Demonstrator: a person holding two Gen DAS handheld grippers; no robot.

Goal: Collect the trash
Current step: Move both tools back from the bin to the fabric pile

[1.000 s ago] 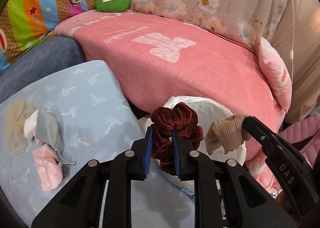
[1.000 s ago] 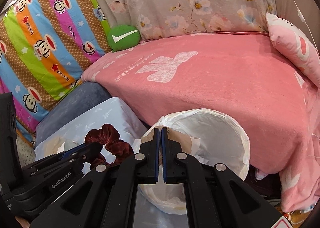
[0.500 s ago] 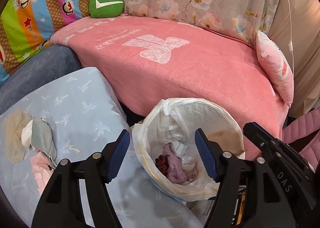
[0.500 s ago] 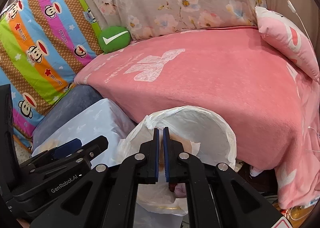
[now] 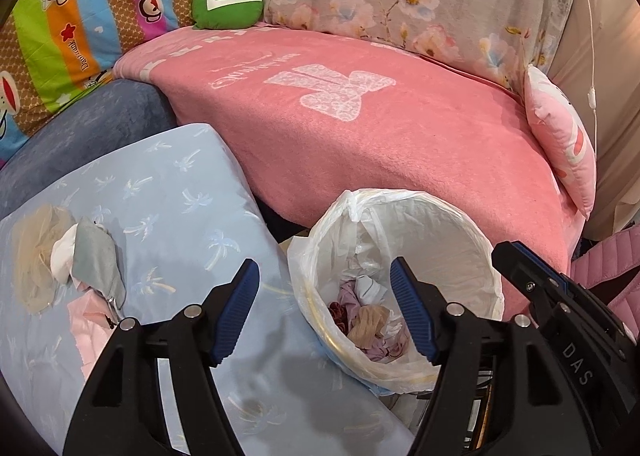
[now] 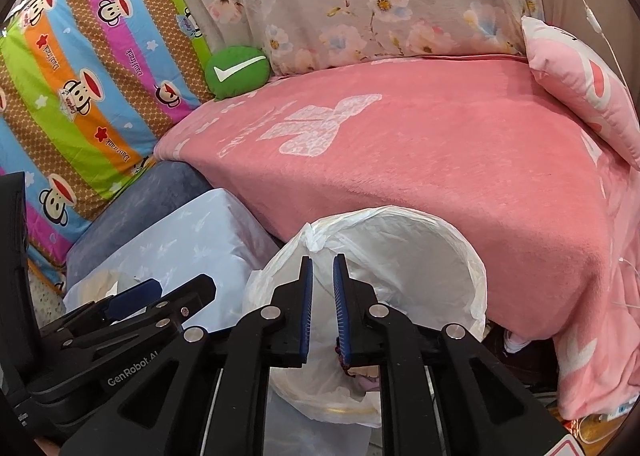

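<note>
On the far left, a small pile of soft scraps (image 5: pixel 64 256), tan, white, grey and pink, lies on the light blue cover (image 5: pixel 172 196), so it looks like the trash not yet picked up. Next comes the left gripper (image 5: pixel 324 310), which hangs above the near edge of the bin with its jaws wide apart and nothing between them. That makes sense if its job here is done and it can go for more. The white-lined trash bin (image 5: pixel 460 232) stands on the floor between the blue cover and the pink blanket (image 5: pixel 400 144), close enough for both hands to reach. Down inside it sit a tan sock (image 5: pixel 370 322), a dark red scrunchie (image 5: pixel 338 312) and some pale cloth bits. On the right, the right gripper (image 6: pixel 320 308) points over the bin's mouth. Its jaws have just been opening to a thin gap, and nothing is between them. I think the sock fell from there, since it lies right below.
</note>
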